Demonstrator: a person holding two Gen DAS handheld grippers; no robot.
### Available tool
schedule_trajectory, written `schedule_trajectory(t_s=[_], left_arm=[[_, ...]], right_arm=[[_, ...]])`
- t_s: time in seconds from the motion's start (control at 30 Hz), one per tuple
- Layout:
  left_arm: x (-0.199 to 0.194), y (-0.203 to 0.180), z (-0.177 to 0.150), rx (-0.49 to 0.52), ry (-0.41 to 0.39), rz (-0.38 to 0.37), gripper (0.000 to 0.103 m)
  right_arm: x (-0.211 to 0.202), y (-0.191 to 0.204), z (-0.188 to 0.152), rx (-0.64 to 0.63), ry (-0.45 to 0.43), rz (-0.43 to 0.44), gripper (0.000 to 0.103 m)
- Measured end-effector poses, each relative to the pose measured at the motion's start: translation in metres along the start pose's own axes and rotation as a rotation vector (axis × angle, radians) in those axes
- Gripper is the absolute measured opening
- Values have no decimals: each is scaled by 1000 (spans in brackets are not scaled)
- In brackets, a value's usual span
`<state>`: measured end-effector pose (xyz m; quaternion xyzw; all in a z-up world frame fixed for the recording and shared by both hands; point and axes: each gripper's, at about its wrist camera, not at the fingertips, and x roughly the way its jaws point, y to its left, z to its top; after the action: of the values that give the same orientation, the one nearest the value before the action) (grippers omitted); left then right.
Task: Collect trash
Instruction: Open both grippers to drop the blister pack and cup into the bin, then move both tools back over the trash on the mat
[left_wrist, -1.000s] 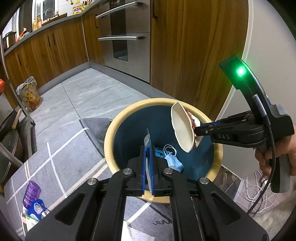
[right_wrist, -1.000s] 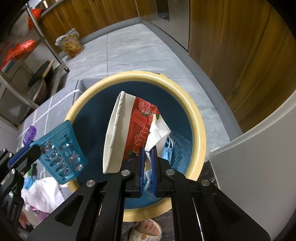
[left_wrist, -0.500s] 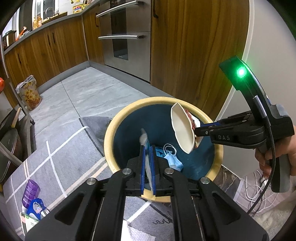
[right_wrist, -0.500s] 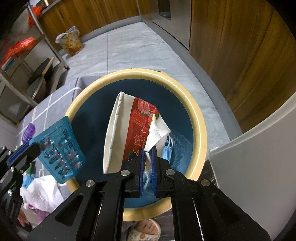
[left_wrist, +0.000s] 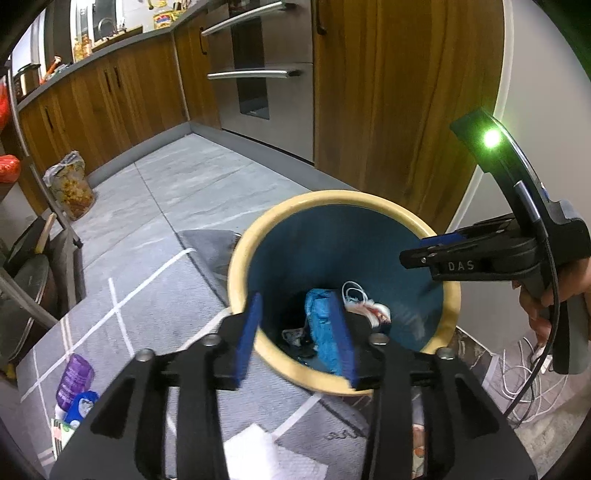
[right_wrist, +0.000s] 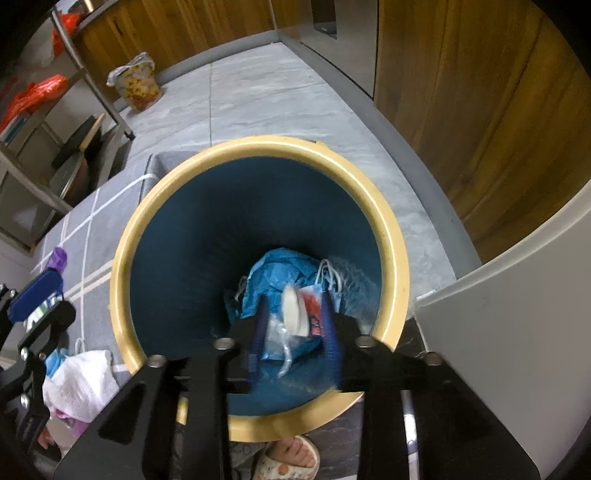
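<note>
Both tongs wide apart over the bin, nothing gripped.
Our left tongs (left_wrist: 297, 336) and right tongs (right_wrist: 293, 326) hang spread and empty above the yellow-rimmed bin (right_wrist: 395, 254); paper cup (right_wrist: 295, 308) and blue mask (left_wrist: 321, 325) lie at the bottom, so we judge the drop done. Next we need more litter: white tissue (right_wrist: 83, 380) and purple bottle (left_wrist: 74, 380) on the rug beside it.

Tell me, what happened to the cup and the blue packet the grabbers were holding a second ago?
Both were let go. The left gripper and right gripper opened, and the paper cup and blue packet fell into the bin. The bin itself has not moved.
</note>
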<state>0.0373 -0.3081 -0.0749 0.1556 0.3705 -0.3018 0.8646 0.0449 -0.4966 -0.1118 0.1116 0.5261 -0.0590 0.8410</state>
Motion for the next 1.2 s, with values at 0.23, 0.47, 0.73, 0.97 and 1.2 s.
schedule_trajectory(t_s=[0.23, 0.47, 0.73, 0.97, 1.2], left_arm=[[-30, 29, -8, -54, -51, 79, 70], [-70, 57, -13, -103, -96, 117, 74], [-116, 78, -36, -119, -83, 149, 79], [-149, 99, -68, -186, -37, 181, 82], [-165, 125, -105, -262, 32, 223, 82]], right_arm=[[-15, 10, 0, -25, -57, 2, 76], [-49, 36, -4, -69, -133, 27, 81], [-83, 69, -23, -90, -175, 53, 83], [-99, 101, -46, -81, -178, 113, 83], [-86, 149, -67, -134, -105, 191, 83]])
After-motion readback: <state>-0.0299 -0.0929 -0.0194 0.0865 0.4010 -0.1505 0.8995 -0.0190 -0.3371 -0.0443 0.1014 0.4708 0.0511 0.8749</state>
